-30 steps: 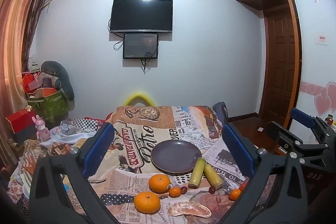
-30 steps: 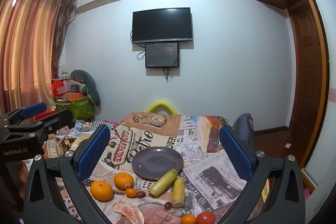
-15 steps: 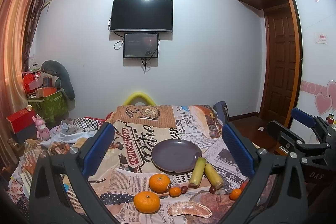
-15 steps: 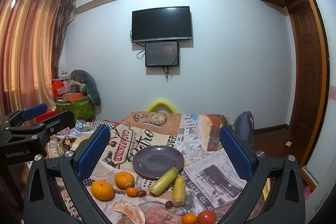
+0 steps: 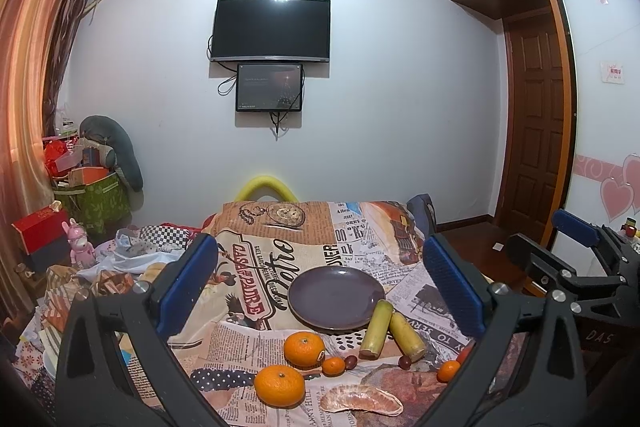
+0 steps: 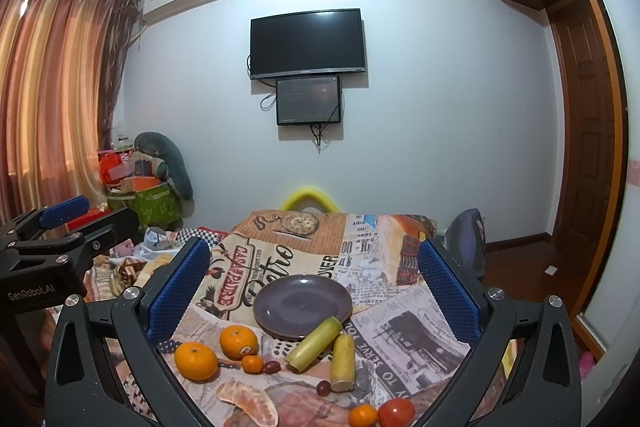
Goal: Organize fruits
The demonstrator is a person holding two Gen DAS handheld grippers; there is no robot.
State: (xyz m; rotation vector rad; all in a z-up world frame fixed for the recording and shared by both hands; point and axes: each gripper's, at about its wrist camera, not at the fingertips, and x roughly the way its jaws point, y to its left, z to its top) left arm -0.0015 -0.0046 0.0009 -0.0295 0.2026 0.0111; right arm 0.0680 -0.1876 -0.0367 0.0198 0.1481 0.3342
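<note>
Both grippers are hovering above the near edge of a tabletop (image 5: 280,247) covered in a newspaper-print cloth, and each is showing its 2 blue-padded fingers spread wide apart with nothing between them. The left gripper (image 5: 320,291) is framing the lower half of its view; the right gripper (image 6: 316,291) is doing the same in its own, and its black body is also showing at the right edge of the left view.

A dark purple plate (image 5: 336,297) is lying bare at lower centre. 2 yellow-green stalk pieces (image 5: 390,329) are lying side by side just below and right of it, the left one leaning onto the rim. Below the plate, 2 large oranges (image 5: 304,348) are sitting near each other, with a small orange (image 5: 333,365) and a dark grape (image 5: 351,361) touching between them and the stalks. A peeled orange segment cluster (image 5: 360,399) is lying at the bottom centre. In the right wrist view, a red tomato (image 6: 396,411) and another small orange (image 6: 363,415) are sitting together at lower right.
</note>
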